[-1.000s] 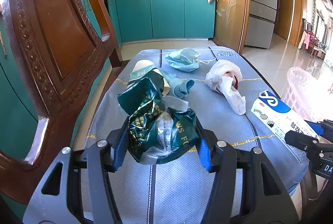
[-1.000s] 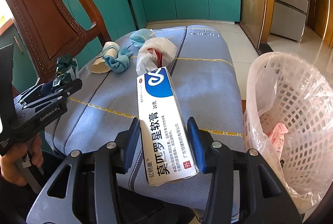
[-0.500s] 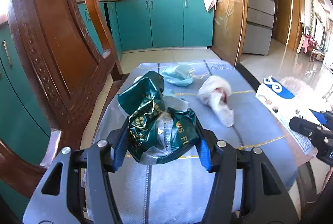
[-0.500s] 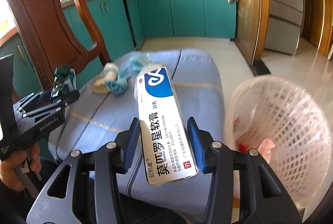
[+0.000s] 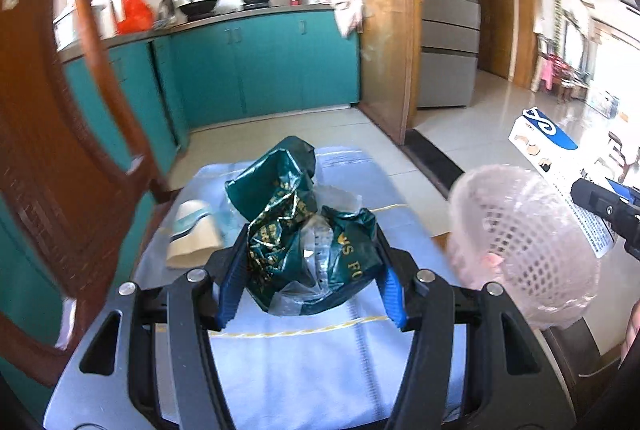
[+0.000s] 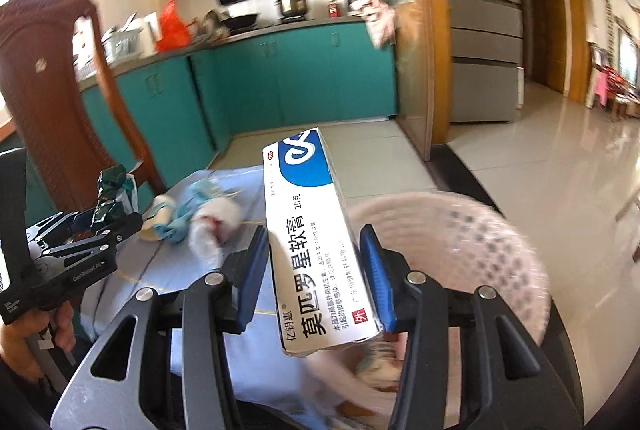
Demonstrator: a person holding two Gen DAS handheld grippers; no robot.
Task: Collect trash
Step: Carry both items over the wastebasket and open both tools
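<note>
My left gripper (image 5: 310, 282) is shut on a crumpled dark green wrapper (image 5: 298, 226), held above the blue-covered table (image 5: 280, 362). My right gripper (image 6: 318, 282) is shut on a white and blue ointment box (image 6: 316, 230), held over the near rim of a pink mesh trash basket (image 6: 480, 250). The basket also shows at the right of the left wrist view (image 5: 520, 242), with the box (image 5: 560, 170) above it. On the table lie a paper cup (image 5: 194, 234), a blue cloth (image 6: 180, 218) and a white crumpled bag (image 6: 216, 222).
A carved wooden chair back (image 5: 52, 150) stands at the table's left. Teal kitchen cabinets (image 5: 260, 66) and a fridge (image 5: 448, 30) are behind. Tiled floor (image 6: 540, 150) opens to the right. A hand (image 6: 24, 342) holds the left gripper.
Both grippers have swung right and lifted with their loads. The trash basket has come into the left wrist view, and the ointment box is now above the basket rim.
</note>
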